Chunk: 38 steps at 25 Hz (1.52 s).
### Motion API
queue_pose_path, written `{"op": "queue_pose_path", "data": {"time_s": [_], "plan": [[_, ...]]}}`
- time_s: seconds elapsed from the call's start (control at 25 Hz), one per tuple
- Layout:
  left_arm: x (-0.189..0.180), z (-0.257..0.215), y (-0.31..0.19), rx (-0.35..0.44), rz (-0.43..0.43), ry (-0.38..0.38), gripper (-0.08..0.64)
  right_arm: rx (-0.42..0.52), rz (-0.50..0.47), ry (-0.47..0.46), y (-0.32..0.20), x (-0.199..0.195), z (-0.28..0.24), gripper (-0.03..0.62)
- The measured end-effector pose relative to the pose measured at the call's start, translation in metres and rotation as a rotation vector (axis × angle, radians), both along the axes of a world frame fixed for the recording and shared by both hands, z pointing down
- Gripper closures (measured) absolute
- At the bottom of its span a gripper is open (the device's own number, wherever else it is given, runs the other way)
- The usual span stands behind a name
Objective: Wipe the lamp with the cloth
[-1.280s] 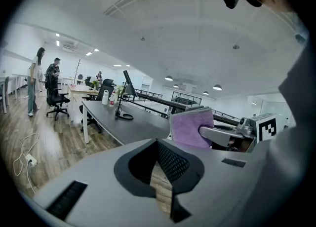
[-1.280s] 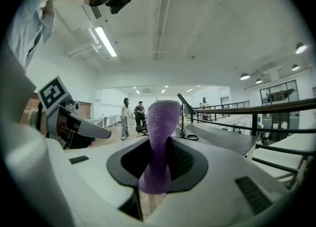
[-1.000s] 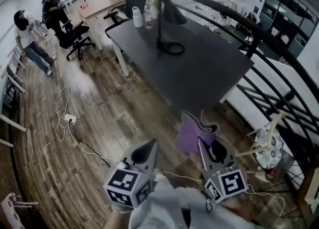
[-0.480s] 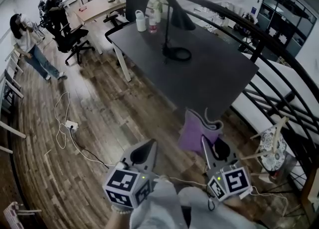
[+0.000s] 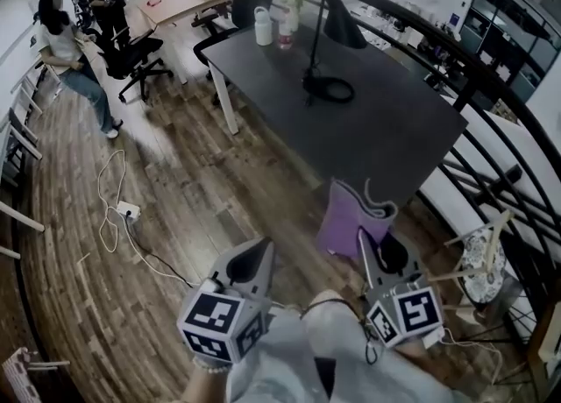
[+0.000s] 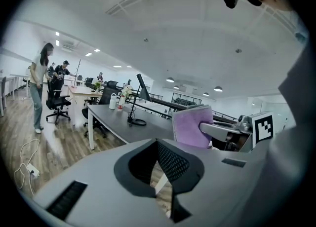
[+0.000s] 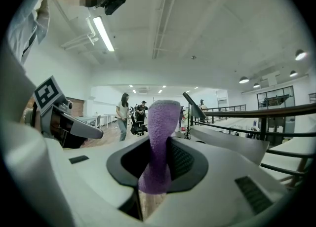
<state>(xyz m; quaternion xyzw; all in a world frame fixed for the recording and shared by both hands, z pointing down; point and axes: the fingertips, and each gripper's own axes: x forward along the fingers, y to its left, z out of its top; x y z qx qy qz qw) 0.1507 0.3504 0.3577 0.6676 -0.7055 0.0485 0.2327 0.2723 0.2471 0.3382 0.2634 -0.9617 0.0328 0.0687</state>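
Cloth (image 5: 349,217) stayed clamped in my right gripper (image 7: 159,144); left gripper (image 5: 259,252) was closed, empty. Table (image 5: 394,143) and lamp (image 5: 330,38) had come slightly nearer, so I judged wiping not yet begun.

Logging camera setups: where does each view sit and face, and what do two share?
Head view: on the person's head, facing steeply down at the table; left gripper and right gripper show.
Left gripper view: on the left gripper, along its shut jaws toward the lamp; right gripper shows.
Right gripper view: on the right gripper, along jaws clamping the cloth; left gripper shows.
Shared: all show the lamp.
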Motion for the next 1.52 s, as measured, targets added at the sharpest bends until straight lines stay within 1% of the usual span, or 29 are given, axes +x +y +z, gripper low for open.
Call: {"op": "queue_pose_path", "data": {"time_s": [0.32,0.48,0.64,0.84,0.96,1.16,1.28,1.52], "plan": [[-0.021,0.001,-0.002,-0.002,-0.043,0.01,0.557,-0.002,-0.025,0.021,-0.013,-0.021,0.001,0.503],[-0.038,0.004,-0.016,-0.007,-0.06,0.015,0.557,-0.014,-0.039,0.026,-0.03,-0.04,0.008,0.503],[-0.06,0.008,-0.039,-0.014,-0.075,-0.007,0.557,-0.017,-0.059,0.03,-0.054,-0.064,0.014,0.503],[-0.092,0.009,-0.078,-0.005,-0.089,-0.03,0.557,-0.003,-0.096,0.039,-0.09,-0.102,0.021,0.503],[-0.108,0.007,-0.108,-0.017,-0.078,-0.021,0.557,-0.015,-0.104,0.026,-0.119,-0.125,0.021,0.503],[-0.139,-0.004,-0.167,0.004,-0.069,-0.014,0.557,-0.015,-0.105,0.008,-0.173,-0.158,0.014,0.503],[-0.152,-0.008,-0.199,0.005,-0.054,-0.012,0.557,-0.011,-0.092,0.006,-0.201,-0.17,0.01,0.503],[-0.163,-0.008,-0.251,0.005,-0.004,-0.001,0.557,-0.006,-0.057,0.005,-0.247,-0.183,0.008,0.503]]}}
